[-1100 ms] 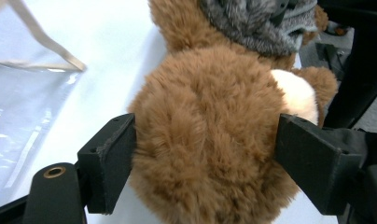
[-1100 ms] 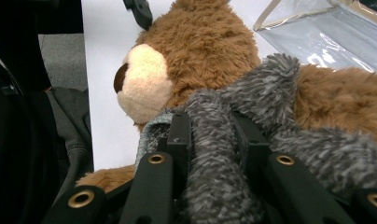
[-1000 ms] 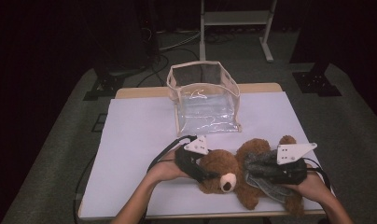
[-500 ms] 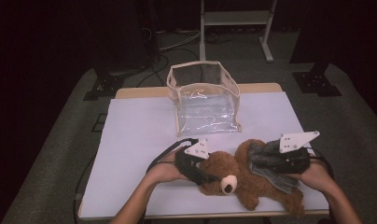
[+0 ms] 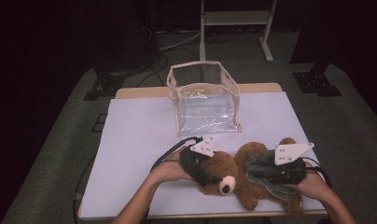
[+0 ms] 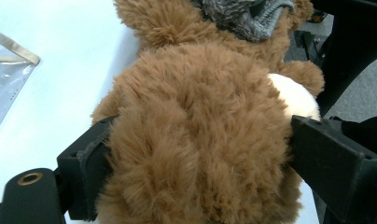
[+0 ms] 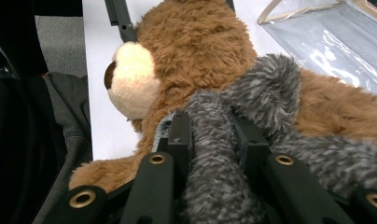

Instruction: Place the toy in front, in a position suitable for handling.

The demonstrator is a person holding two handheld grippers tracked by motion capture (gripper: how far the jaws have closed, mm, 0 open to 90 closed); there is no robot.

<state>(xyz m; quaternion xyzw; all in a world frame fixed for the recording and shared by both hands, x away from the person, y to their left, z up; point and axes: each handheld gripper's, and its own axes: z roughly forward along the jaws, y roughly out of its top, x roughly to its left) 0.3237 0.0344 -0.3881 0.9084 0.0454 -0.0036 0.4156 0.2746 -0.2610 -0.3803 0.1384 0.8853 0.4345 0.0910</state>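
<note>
We've got the teddy bear (image 5: 238, 179) lying on the white table cover (image 5: 140, 140) at the near edge, right of centre, snout (image 7: 130, 84) toward the near side. A grey scarf (image 5: 266, 175) is wrapped over its body.

Left gripper (image 5: 198, 163): jaws have just been opening, now spread wide on either side of the bear's head (image 6: 196, 135). In the left gripper view both black jaws sit against the fur, head between them. We can't tell if they press hard; they look to be cradling it.

Right gripper (image 5: 280, 170): jaws nearly together, pinched on a fold of the grey scarf. The right gripper view shows the fuzzy grey fabric squeezed up between the two jaws, over the bear's torso.

Clear plastic bag (image 5: 205, 100) with beige trim stands open at the far centre of the table, well apart from the bear.
</note>
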